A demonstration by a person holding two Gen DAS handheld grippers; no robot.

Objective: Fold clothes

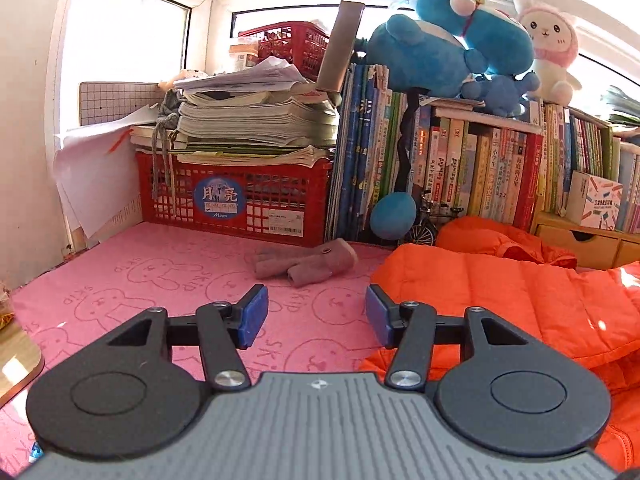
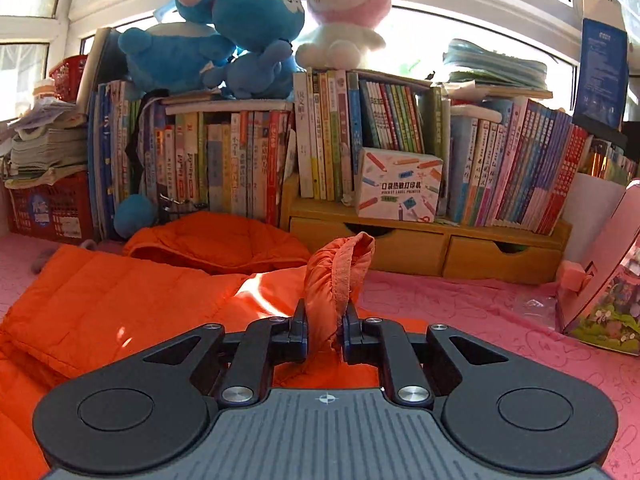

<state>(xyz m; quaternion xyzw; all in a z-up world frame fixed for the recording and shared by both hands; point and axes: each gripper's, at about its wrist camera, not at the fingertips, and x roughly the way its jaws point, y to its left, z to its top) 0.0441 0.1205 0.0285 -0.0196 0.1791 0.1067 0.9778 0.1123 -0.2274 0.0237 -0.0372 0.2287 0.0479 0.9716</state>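
Pink rabbit-print counter [image 1: 160, 280]: our right tool [image 2: 325, 330] pinches the orange quilted jacket's [image 2: 120, 304] cuff; left tool [image 1: 316, 312] gapes empty, so the slick cuff could slip free.

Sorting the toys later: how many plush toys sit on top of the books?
3: two blue plush toys piled together at left, and a pink-and-white bunny to their right. More may be hidden behind.

A pink towel [image 1: 160, 280] printed with rabbits covers the surface. At its back stands a red crate [image 1: 236, 200] under stacked papers [image 1: 256, 120], beside rows of upright books [image 2: 240, 168]. Blue plush toys [image 1: 452, 48] and a pink rabbit [image 2: 348, 12] sit on top. What looks like a grey glove [image 1: 308, 265] lies on the towel.
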